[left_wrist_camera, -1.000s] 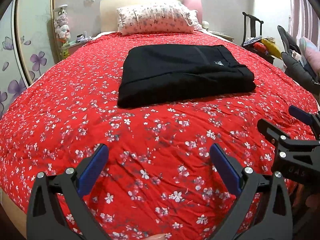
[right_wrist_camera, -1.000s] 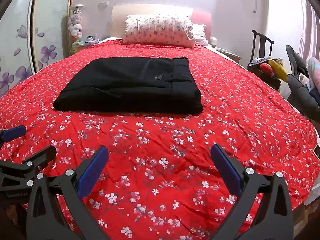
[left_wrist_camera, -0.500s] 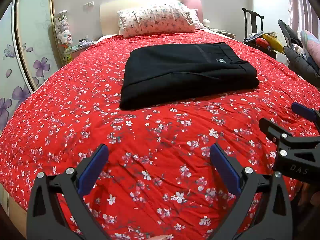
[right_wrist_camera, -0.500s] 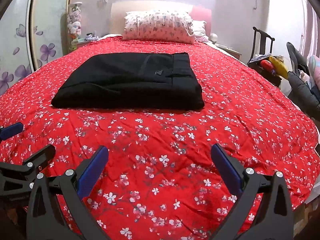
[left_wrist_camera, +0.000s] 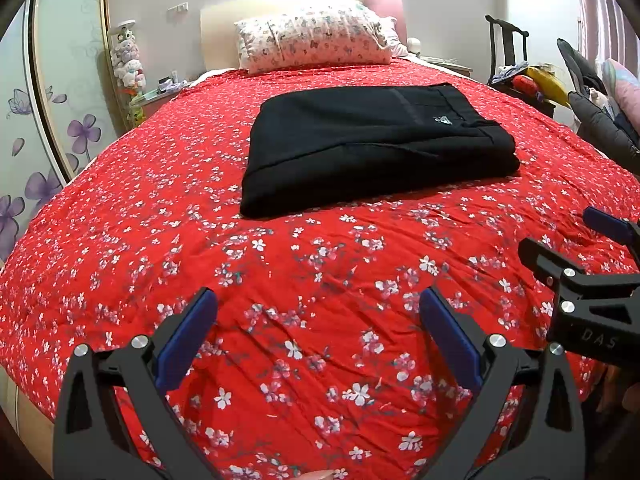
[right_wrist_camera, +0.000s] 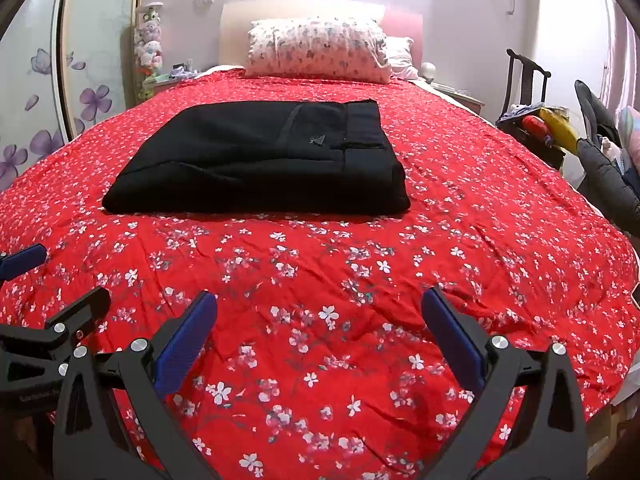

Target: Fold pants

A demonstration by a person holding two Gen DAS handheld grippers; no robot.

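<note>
The blue-padded fingers (left_wrist_camera: 188, 336) of the left gripper (left_wrist_camera: 318, 334) are spread wide and nothing is held between them; they are poised above the near part of a red bedspread printed with small white blossoms (left_wrist_camera: 320, 264). The right gripper (right_wrist_camera: 320, 334) is likewise seen with its blue-padded fingers (right_wrist_camera: 450, 334) set wide apart and empty, over the same near stretch of cloth. Each gripper is caught at the edge of the other's view, so the two are held side by side. Farther up the bed, well apart from both grippers, the black pants (right_wrist_camera: 260, 156) are laid flat on the bedspread, folded into a thick rectangular bundle with the waistband turned to the right and a small pale logo (right_wrist_camera: 317, 141) shown on top. Beyond them, a white pillow with a small floral print (right_wrist_camera: 318, 50) is propped against a cream padded headboard (right_wrist_camera: 236, 32). A dark wooden chair (right_wrist_camera: 526, 80) piled with coloured things stands to the right of the bed.
</note>
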